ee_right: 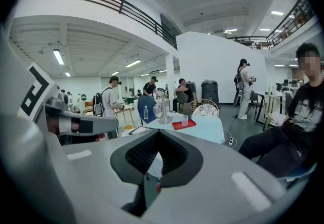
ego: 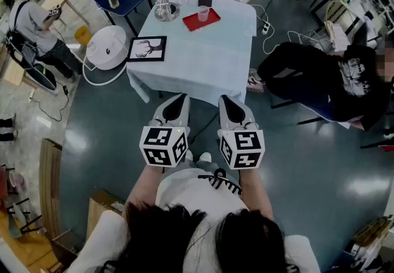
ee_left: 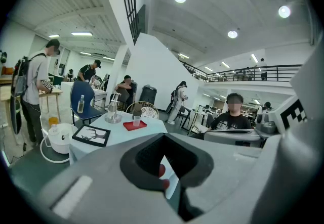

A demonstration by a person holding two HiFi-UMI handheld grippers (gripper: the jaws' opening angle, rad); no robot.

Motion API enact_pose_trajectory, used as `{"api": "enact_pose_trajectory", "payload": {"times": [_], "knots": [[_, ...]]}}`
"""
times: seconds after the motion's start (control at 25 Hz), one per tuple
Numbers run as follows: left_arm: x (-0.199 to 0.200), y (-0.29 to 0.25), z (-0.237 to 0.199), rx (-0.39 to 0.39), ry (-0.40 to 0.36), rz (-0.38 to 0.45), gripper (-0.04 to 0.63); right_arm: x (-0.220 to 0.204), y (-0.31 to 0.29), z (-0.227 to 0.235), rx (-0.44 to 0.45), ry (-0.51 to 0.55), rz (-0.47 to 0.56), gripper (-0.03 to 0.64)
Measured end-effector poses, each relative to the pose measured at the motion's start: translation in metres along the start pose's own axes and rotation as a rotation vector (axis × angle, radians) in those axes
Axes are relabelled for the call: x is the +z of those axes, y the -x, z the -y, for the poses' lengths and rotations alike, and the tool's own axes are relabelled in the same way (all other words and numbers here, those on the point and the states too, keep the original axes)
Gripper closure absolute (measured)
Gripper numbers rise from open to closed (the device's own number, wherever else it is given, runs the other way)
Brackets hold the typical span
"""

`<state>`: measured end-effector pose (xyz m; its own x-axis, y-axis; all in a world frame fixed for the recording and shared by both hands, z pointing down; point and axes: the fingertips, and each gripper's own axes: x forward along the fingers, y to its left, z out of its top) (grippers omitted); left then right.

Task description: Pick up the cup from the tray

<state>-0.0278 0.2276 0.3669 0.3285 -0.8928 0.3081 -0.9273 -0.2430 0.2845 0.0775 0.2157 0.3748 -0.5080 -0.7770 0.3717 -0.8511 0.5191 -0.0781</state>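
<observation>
Landmark: square table under a pale blue cloth (ego: 206, 62), ahead of both grippers and well apart from them.
Left of table: white round lidded appliance (ego: 106, 47) on the floor, just beside the table's left edge.
Table, near-left corner: black-framed picture with a dark antlered drawing (ego: 147, 48), lying flat.
Table, far-left: clear glass flask (ego: 163, 5), upright in a shallow metal dish.
Table, far side, middle: flat red rectangular tray (ego: 209, 21). A translucent plastic cup (ego: 203, 13) stands upright on it, untouched.
Right of table: seated person in black clothes (ego: 320, 81), near the table's right edge.
Left gripper (ego: 178, 100): on the table's near side, grey jaws pressed together, nothing between them.
Right gripper (ego: 226, 102): just beside the left one, jaws clenched tight, empty, pointing toward the table.
</observation>
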Motion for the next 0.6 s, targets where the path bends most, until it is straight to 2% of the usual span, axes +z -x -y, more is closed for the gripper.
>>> {"api": "enact_pose_trajectory", "payload": {"times": [0.6], "knots": [[-0.0002,-0.0057,0.0031,-0.009,0.000,0.004,0.595,-0.0055,-0.0035,0.0093,-0.032,-0.018,-0.005,0.592]]}}
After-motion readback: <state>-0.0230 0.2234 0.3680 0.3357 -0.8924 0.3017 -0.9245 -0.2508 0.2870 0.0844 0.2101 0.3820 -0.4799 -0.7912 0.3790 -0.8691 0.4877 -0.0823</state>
